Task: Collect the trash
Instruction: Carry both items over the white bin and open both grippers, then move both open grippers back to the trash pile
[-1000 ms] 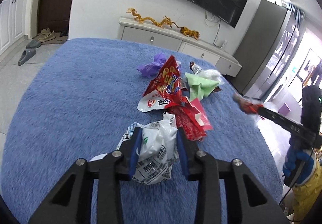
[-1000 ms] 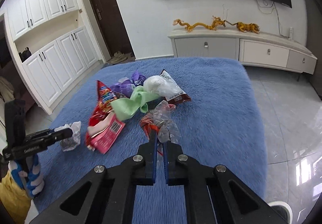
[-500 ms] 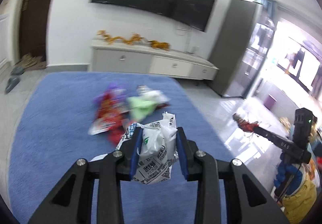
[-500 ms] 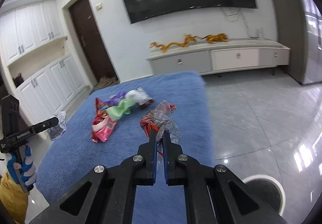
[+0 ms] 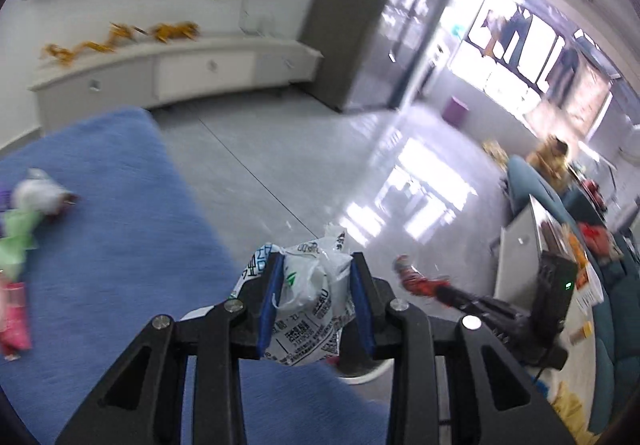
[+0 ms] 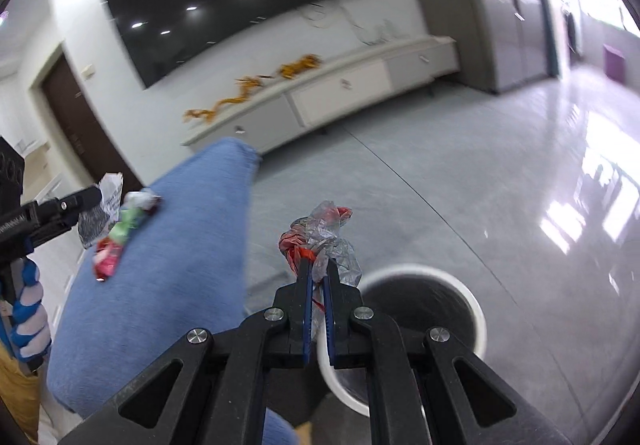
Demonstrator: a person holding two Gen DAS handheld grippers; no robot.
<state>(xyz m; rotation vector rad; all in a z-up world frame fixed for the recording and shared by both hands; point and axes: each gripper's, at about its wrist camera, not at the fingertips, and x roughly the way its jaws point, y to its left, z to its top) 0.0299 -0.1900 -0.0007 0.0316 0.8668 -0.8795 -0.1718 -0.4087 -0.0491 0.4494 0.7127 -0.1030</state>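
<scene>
My left tool (image 5: 316,297) grips a crumpled white bag (image 5: 310,309) above the blue rug's (image 5: 120,245) edge, while my right tool (image 6: 318,277), pinched tight, holds a clear-and-red wrapper (image 6: 320,235) just beside the bin (image 6: 476,321)

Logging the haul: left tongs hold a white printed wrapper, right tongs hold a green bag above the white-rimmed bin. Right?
Not quite. The right tongs grip a crumpled clear-and-red wrapper, not a green bag, as the right wrist view shows. The rest stands: white printed wrapper in the left tongs, white-rimmed bin below.
</scene>
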